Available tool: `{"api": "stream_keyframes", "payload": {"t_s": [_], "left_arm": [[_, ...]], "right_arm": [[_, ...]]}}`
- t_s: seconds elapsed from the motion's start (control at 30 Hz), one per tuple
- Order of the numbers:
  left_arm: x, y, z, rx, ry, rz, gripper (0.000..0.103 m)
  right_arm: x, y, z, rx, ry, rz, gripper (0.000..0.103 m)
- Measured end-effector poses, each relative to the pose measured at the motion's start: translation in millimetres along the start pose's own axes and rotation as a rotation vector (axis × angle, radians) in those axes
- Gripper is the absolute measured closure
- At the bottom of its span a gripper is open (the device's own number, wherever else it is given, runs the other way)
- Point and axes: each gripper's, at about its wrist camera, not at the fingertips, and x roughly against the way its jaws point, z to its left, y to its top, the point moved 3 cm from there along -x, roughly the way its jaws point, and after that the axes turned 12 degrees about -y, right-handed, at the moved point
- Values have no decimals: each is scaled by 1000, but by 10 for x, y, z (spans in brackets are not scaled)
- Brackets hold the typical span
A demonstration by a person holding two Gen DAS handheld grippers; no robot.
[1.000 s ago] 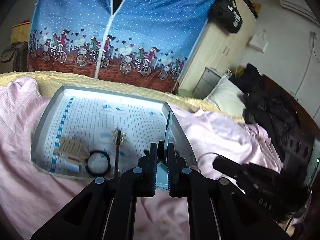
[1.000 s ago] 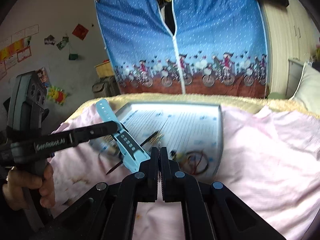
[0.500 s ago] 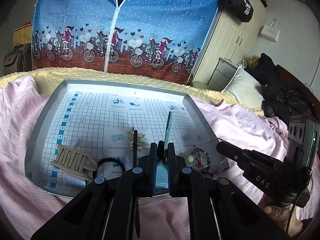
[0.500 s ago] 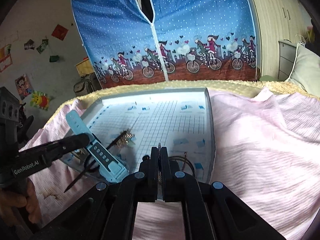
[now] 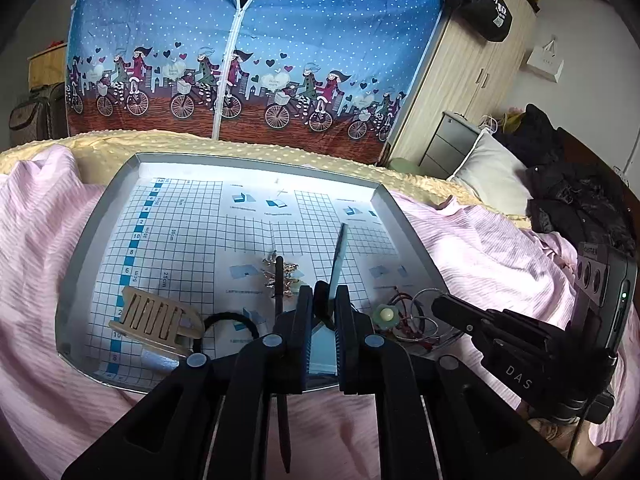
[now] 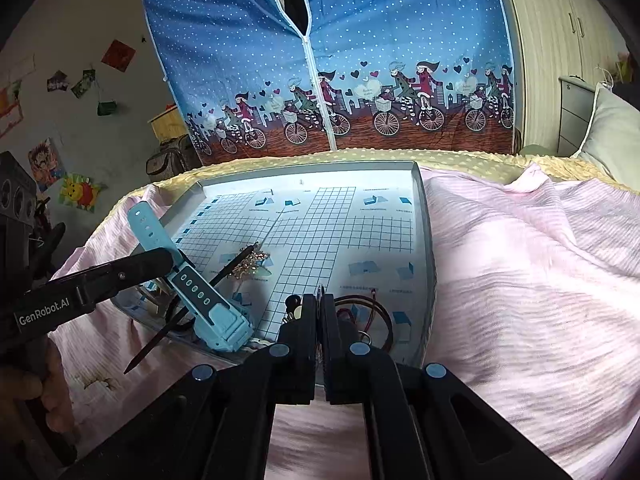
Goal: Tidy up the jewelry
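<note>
The light blue watch is clamped by its strap between the fingers of the left gripper, its body hanging over the tray's near rim at about 7 o'clock in the right wrist view. On the tray's gridded floor, a gold hair pin lies near the centre, a wooden comb at 8 o'clock, and a black hair tie just beside it. Thin bangles and a small flower charm sit at 4 o'clock. The right gripper hangs over those bangles, its fingers pressed together; whether they pinch anything I cannot tell. The tray rests on a pink sheet
</note>
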Motion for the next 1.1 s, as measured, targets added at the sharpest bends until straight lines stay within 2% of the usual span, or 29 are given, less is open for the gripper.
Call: {"api": "stream_keyframes", "payload": {"t_s": [0.03,0.1,0.13,0.17,0.2,0.23,0.3,0.43,0.47,0.5,0.63,0.83,0.93,1.1], "left_arm": [[7,7,0,3,13,2,93],[32,14,16,18,31,12,84],[57,18,18,25,36,9,81],[115,24,21,31,48,-4,72],[188,29,19,36,58,-23,60],[245,36,20,40,61,-37,53],[421,34,3,51,62,-71,26],[800,-2,-122,43,82,-149,16],[904,-18,-179,30,99,-169,6],[984,-34,-228,19,114,-184,2],[1454,-283,-513,-50,171,-255,2],[2049,-856,-844,-127,273,-315,2],[2237,-1075,-925,-133,292,-336,2],[2351,-1309,-1011,-125,283,-337,2]], "right_arm": [[-1,-3,-3,-2,1,6,94],[30,-10,-20,-7,-9,9,66],[77,-12,-27,-12,-14,-2,60],[116,-8,-32,-15,-18,-12,54],[170,-6,-32,-17,-21,-23,51],[239,4,-32,-18,-23,-33,49],[360,25,-31,-20,-29,-58,39],[708,15,23,-5,-35,-117,24],[829,11,55,5,-36,-136,17],[924,4,80,12,-33,-152,12],[1339,-93,172,-11,-1,-209,1],[1865,-439,326,-34,20,-249,0],[2083,-661,401,-30,9,-262,0],[2322,-887,511,-12,-6,-283,0]]}}
